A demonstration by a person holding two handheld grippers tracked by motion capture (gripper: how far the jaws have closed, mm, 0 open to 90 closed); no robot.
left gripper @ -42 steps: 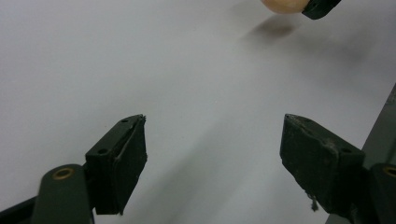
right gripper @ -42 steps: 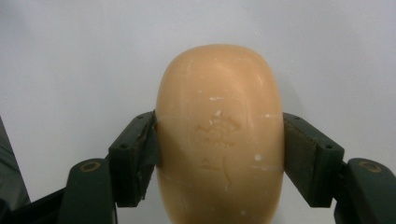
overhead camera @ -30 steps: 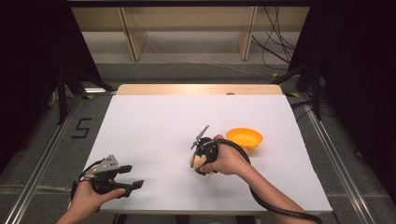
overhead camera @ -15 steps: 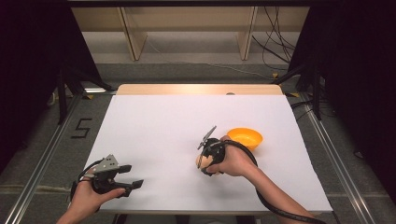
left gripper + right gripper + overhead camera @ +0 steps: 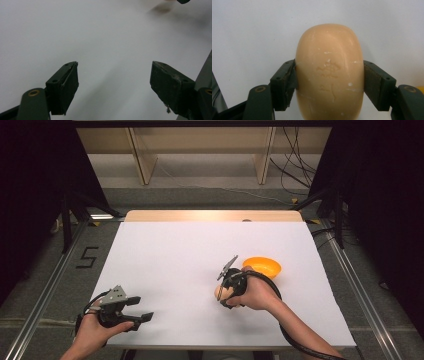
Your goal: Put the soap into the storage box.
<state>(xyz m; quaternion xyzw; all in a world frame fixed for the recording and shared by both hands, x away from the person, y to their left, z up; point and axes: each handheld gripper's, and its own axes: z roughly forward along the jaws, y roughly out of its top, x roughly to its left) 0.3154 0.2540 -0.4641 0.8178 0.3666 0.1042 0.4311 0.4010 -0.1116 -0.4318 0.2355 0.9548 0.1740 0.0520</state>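
Right now we see the right hand-held gripper (image 5: 329, 75) clamped on a peach-coloured bar of soap (image 5: 329, 72), one black pad pressing each long side of the bar. In the right gripper view the soap stands on end between the jaws, its faint embossed stamp facing the camera, with small pale nicks scattered over the surface (the lettering is too worn for us to read). Behind it lies only the white table (image 5: 249, 30).

From the high view, we find the right hand-held gripper (image 5: 223, 292) held above the table's near right part, the person's right hand (image 5: 252, 295) wrapped around its body and the soap (image 5: 220, 291) peeking out at the left of the hand. Just beside that hand, on its far right, an orange bowl (image 5: 262, 266) rests on the table (image 5: 175, 250); soap and bowl are apart.

Over at the near left corner, the left hand-held gripper (image 5: 137, 309) sits in the person's left hand (image 5: 95, 330), well apart from the soap. In the left gripper view the left hand-held gripper (image 5: 113, 82) has its two jaws spread wide with nothing between them but bare white table (image 5: 75, 32).
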